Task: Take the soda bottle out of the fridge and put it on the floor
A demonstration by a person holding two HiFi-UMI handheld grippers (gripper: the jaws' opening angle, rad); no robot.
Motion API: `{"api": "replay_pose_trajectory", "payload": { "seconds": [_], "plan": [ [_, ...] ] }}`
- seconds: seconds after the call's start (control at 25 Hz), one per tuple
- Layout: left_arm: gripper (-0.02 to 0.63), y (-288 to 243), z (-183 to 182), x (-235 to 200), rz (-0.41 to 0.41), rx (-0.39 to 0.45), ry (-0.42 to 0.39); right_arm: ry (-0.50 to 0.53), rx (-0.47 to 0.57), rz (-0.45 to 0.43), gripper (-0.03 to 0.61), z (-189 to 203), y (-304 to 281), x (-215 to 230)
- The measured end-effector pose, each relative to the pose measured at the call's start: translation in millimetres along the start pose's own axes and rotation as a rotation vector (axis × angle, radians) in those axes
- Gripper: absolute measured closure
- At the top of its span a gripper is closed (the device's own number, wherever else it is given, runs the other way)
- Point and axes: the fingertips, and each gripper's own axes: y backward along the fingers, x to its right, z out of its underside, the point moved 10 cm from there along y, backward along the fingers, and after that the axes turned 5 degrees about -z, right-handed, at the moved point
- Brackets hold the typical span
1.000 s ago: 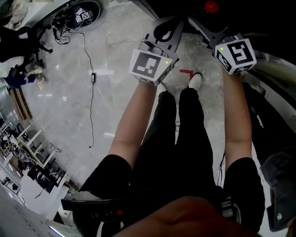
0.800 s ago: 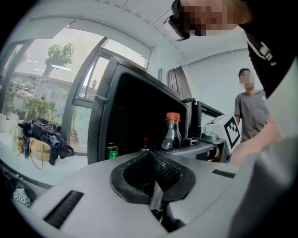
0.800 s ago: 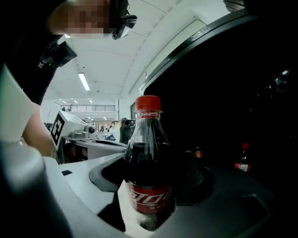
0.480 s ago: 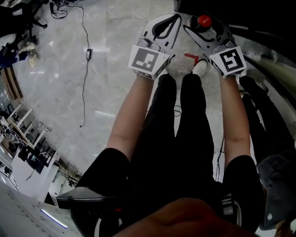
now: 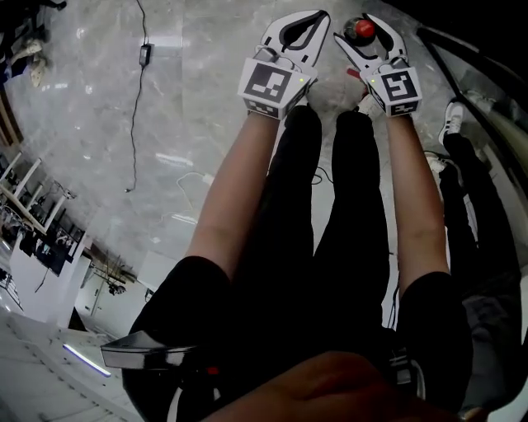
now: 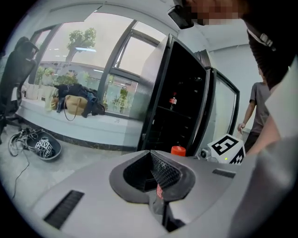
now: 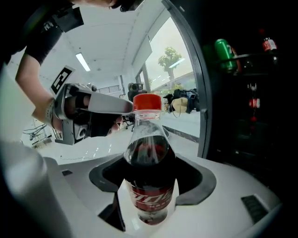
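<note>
The soda bottle [image 7: 149, 172], dark cola under a red cap [image 7: 147, 102], stands upright between the jaws of my right gripper [image 7: 149, 190], which is shut on its labelled body. In the head view the cap [image 5: 362, 29] shows inside the right gripper [image 5: 356, 37] above the marble floor [image 5: 190, 91]. Just left of it my left gripper [image 5: 316, 21] is shut with nothing in it; its pads [image 6: 160, 172] meet. The dark fridge [image 6: 179, 107] stands with its door open; its shelves [image 7: 253, 93] hold a green can [image 7: 224, 51] and small bottles.
My black-trousered legs [image 5: 330, 214] fill the middle below both grippers. A cable [image 5: 136, 99] runs across the floor at left. Another person's legs and white shoe [image 5: 454, 119] are at right, near the fridge. Bags [image 6: 74, 102] lie on a window ledge, shoes [image 6: 39, 146] below.
Both grippers have drawn closer together. The bottle's cap has come away from the dark fridge edge and now shows over the floor.
</note>
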Motion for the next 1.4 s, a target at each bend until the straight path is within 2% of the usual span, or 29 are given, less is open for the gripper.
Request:
{"api": "replay_pose_trajectory", "payload": {
  "seconds": [0.16,0.32,0.6,0.76,1.12,1.4],
  "plan": [
    [0.609,-6.9,57.7,-17.8,-0.008,-0.051,-0.017,-0.008,-0.073,-0.017,0.258,69.9,-31.1,-2.5],
    [0.609,-7.5,102.0,-27.7,-0.017,-0.098,0.008,-0.027,-0.145,-0.021,0.258,125.8,-48.2,-4.9],
    [0.609,15.2,101.8,-29.1,-0.038,-0.136,0.063,-0.059,-0.180,-0.025,0.258,118.7,-42.7,-12.6],
    [0.609,3.9,113.2,-35.8,-0.031,-0.161,0.052,-0.062,-0.186,-0.015,0.258,129.0,-60.6,1.1],
    [0.609,-26.6,174.1,-55.1,-0.005,-0.222,0.018,-0.051,-0.238,-0.010,0.258,196.4,-113.2,22.9],
    [0.609,-38.7,207.8,-59.9,0.027,-0.251,-0.001,-0.058,-0.286,-0.020,0.258,255.1,-140.6,25.5]
  ]
}}
